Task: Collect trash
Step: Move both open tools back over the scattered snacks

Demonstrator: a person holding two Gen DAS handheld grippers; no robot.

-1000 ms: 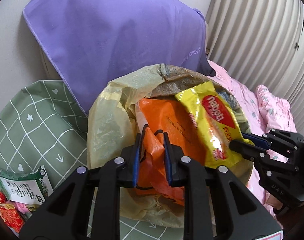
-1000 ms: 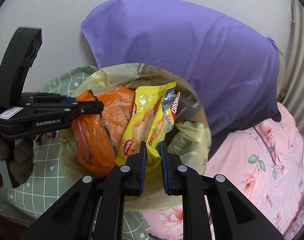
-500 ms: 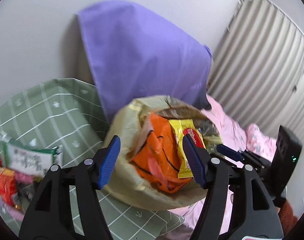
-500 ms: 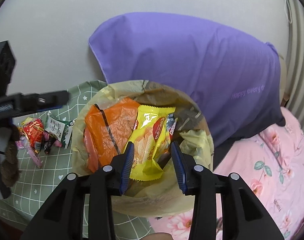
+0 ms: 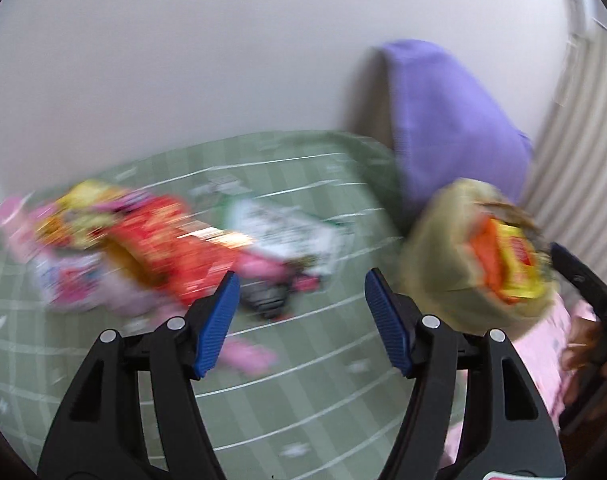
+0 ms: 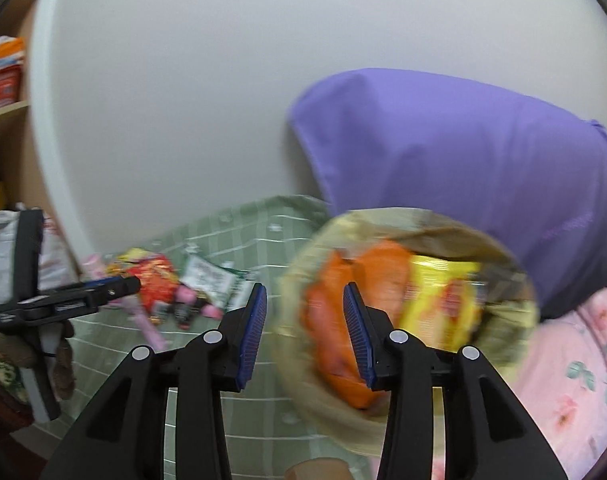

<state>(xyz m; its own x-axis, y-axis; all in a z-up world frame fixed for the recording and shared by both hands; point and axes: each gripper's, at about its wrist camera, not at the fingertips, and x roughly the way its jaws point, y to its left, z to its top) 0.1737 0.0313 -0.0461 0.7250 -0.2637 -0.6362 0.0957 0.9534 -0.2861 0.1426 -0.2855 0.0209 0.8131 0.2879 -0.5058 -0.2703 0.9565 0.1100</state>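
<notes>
A yellowish trash bag (image 6: 299, 280) stands on the bed, holding an orange wrapper (image 6: 379, 268) and a yellow snack packet (image 6: 443, 292); it also shows at the right of the left wrist view (image 5: 435, 248). A blurred pile of wrappers (image 5: 151, 240), red, pink and white-green, lies on the green checked sheet (image 5: 287, 384); in the right wrist view the pile (image 6: 175, 280) is at the left. My left gripper (image 5: 299, 320) is open and empty, just in front of the pile. My right gripper (image 6: 303, 330) is open and empty, at the bag's left rim.
A purple pillow (image 6: 463, 152) leans on the white wall behind the bag. A pink floral blanket (image 6: 563, 380) lies at the right. A shelf with packets (image 6: 3, 72) is at the far left. The left tool (image 6: 71, 300) shows in the right wrist view.
Both grippers let go of the wrappers in the bag and opened. My left gripper swung left towards the wrapper pile. My right gripper drew back and shifted left of the bag.
</notes>
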